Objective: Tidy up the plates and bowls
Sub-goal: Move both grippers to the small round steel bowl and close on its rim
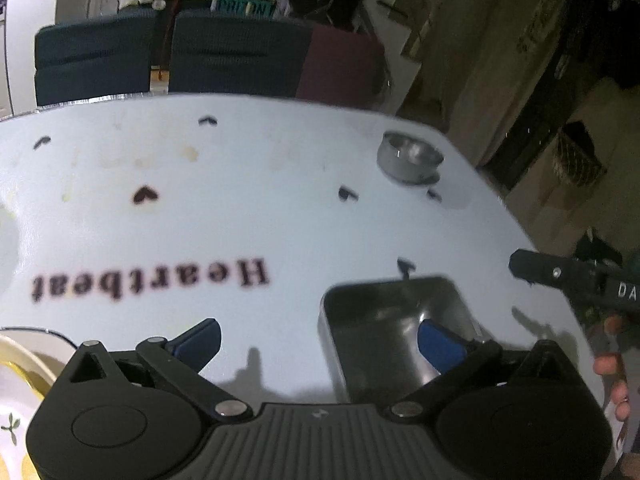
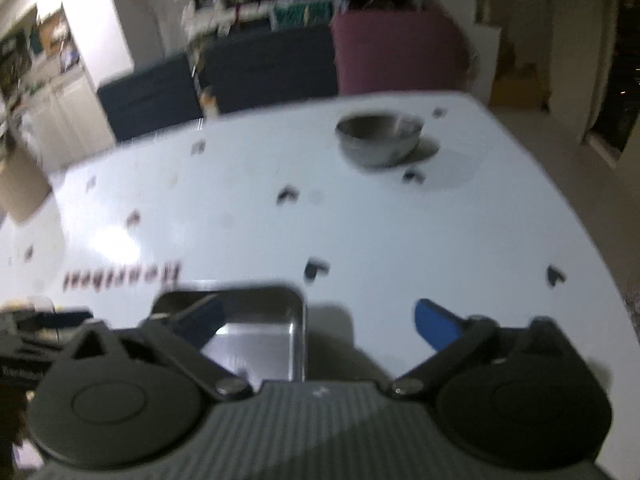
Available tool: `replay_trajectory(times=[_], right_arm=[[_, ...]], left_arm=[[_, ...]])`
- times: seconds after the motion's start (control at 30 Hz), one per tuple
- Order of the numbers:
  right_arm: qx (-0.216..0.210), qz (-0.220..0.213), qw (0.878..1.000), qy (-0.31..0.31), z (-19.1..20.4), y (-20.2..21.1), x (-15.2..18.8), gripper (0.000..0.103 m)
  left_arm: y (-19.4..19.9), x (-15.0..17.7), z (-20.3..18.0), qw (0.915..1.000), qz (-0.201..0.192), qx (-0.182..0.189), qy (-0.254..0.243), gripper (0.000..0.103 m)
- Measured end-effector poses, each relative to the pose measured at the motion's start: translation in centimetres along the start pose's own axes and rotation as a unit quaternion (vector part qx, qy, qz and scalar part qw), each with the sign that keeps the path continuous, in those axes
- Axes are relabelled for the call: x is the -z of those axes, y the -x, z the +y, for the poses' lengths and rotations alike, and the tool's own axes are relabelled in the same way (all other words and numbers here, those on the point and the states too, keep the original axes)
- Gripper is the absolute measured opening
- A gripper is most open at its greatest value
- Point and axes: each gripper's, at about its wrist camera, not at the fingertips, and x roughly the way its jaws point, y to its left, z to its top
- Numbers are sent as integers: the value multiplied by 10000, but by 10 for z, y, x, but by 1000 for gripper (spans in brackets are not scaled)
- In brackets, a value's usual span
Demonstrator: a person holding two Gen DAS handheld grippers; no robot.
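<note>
A square steel tray (image 1: 396, 340) sits at the near edge of the white bench (image 1: 240, 208), between the two tools. A steel bowl (image 1: 410, 158) stands well apart at the far right corner. A cream plate (image 1: 24, 360) shows at the left edge. The left tool (image 1: 320, 340) and right tool (image 2: 320, 320) both gape wide, holding nothing. The tray's slick rim might slip from a shallow pinch and clatter off the bench edge.
</note>
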Motion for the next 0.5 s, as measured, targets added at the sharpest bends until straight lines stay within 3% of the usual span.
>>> replay_trajectory(times=[0.3, 0.43, 0.5], right_arm=[[529, -1275, 9868, -847, -41, -2, -19, 103], [526, -1422, 9816, -1159, -57, -16, -34, 103], [721, -1330, 9826, -1074, -60, -29, -45, 103]], left_arm=[[6, -16, -8, 9989, -383, 80, 261, 103], [2, -28, -14, 9985, -456, 110, 271, 103], [-2, -35, -17, 9983, -491, 129, 288, 103]])
